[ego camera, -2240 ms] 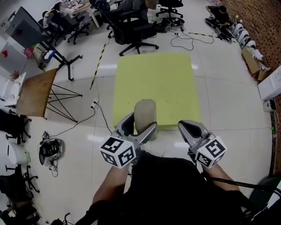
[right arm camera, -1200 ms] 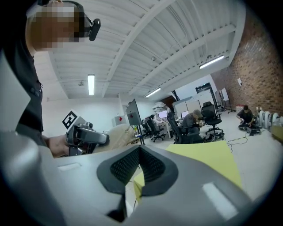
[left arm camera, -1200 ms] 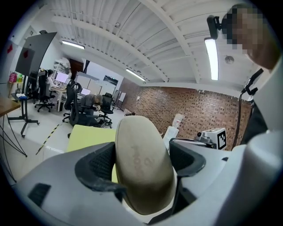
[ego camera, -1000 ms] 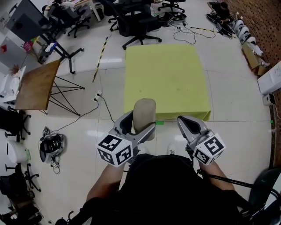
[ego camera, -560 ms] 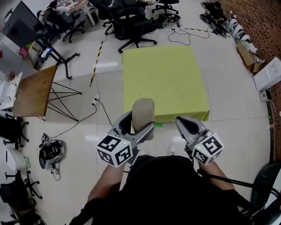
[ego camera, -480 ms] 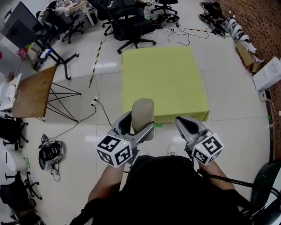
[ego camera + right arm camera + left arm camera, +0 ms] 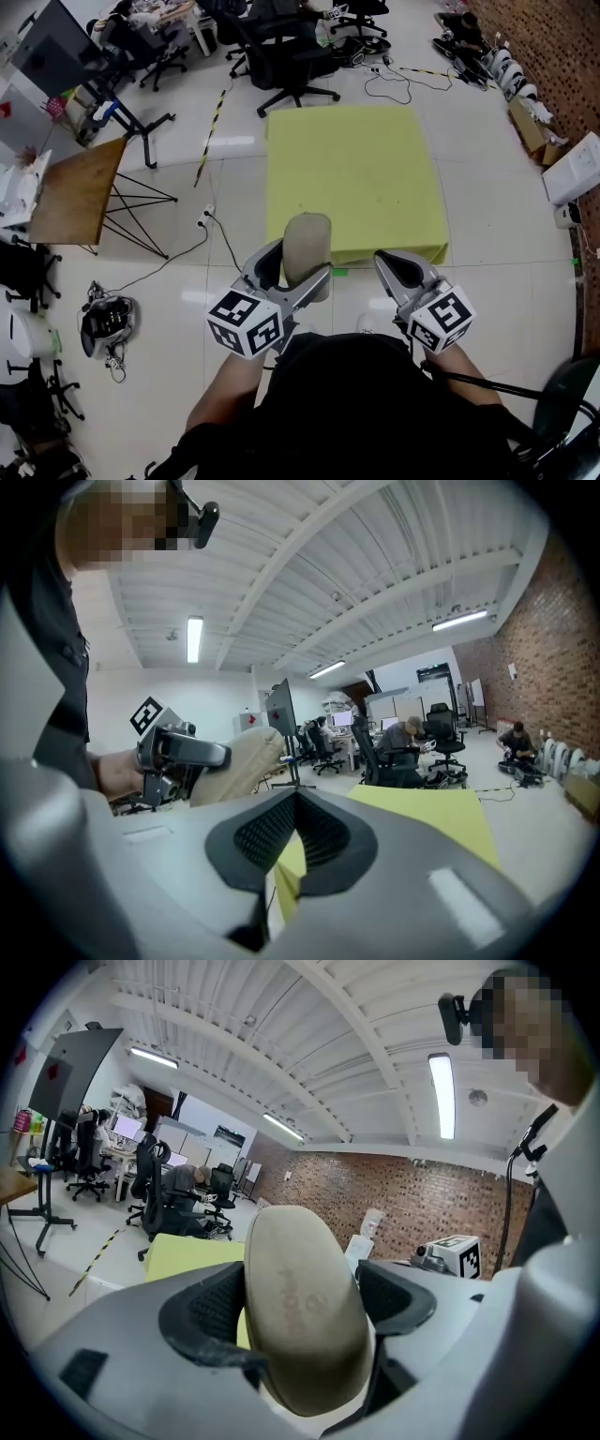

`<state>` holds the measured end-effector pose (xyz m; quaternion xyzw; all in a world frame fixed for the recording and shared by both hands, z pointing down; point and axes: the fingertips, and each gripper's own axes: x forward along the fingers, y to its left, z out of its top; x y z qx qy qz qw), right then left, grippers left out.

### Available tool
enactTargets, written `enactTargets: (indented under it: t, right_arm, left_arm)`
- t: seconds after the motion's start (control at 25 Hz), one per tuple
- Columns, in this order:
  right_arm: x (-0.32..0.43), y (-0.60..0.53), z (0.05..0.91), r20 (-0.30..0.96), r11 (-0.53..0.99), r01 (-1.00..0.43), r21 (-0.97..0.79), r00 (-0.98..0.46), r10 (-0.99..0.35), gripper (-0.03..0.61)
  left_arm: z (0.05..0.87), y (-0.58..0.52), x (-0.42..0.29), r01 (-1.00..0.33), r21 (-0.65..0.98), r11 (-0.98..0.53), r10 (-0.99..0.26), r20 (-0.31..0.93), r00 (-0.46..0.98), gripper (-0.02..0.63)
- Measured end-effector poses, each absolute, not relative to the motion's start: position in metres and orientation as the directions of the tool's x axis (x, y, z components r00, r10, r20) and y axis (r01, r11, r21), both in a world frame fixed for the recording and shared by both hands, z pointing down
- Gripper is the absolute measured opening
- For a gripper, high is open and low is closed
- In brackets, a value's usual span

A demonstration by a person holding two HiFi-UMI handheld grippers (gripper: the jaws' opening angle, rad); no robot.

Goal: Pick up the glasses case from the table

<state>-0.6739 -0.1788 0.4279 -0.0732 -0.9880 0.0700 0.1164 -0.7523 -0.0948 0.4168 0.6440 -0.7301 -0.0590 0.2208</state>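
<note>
The beige oval glasses case point(image 7: 307, 246) stands upright between the jaws of my left gripper point(image 7: 300, 262), which is shut on it and holds it in the air just in front of the near edge of the yellow table point(image 7: 352, 169). In the left gripper view the case point(image 7: 305, 1316) fills the gap, with both pads against its sides. My right gripper point(image 7: 401, 265) hovers to the right at the same height, shut and empty, its pads meeting in the right gripper view point(image 7: 298, 832). That view also shows the held case point(image 7: 239, 757) at the left. The yellow tabletop is bare.
A wooden folding table point(image 7: 75, 192) stands at the left, with black office chairs point(image 7: 291, 56) beyond the yellow table. Cables and a power strip point(image 7: 208, 217) lie on the floor, a dark headset-like object point(image 7: 103, 323) sits at lower left, and a white box point(image 7: 574, 167) is at the right.
Only the head view has shifted slightly. Both grippers and the held case stay where they were.
</note>
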Motion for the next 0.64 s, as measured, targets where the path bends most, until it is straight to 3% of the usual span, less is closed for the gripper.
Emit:
enactTargets:
  t: [0.64]
  right_arm:
    - [-0.665,-0.191,0.425,0.205,0.977,0.159,-0.145,-0.961,0.187,0.000]
  left_arm:
    - [0.411,-0.111,-0.739,-0.925,0.341,0.166,-0.963,0.260,-0.077,0.390]
